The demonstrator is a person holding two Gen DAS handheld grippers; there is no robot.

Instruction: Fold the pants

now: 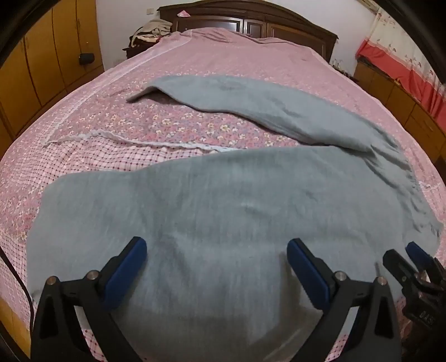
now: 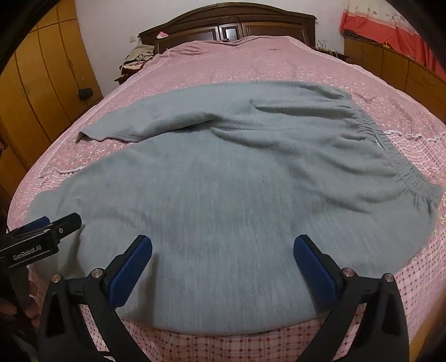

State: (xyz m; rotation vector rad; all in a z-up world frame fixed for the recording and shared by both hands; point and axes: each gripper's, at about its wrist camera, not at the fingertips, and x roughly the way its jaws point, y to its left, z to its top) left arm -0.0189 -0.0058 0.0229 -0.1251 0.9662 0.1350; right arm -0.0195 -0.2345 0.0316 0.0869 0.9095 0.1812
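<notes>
The pants (image 2: 223,181) lie spread on the bed (image 2: 251,61), waistband (image 2: 390,150) to the right, one leg (image 1: 251,103) behind the other; headboard (image 2: 228,22) behind, wardrobe (image 2: 41,83) left

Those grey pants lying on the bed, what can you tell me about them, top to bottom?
The grey pants look like soft, fleecy knit. They lie unfolded and flat on the pink flowered bedspread, legs spread in a V. The gathered elastic waistband is at the right; the far leg's cuff points left, slightly lifted. The cloth is lightly wrinkled near the waist. Both tongs, left and right, are open above the near leg, gripping nothing.
</notes>
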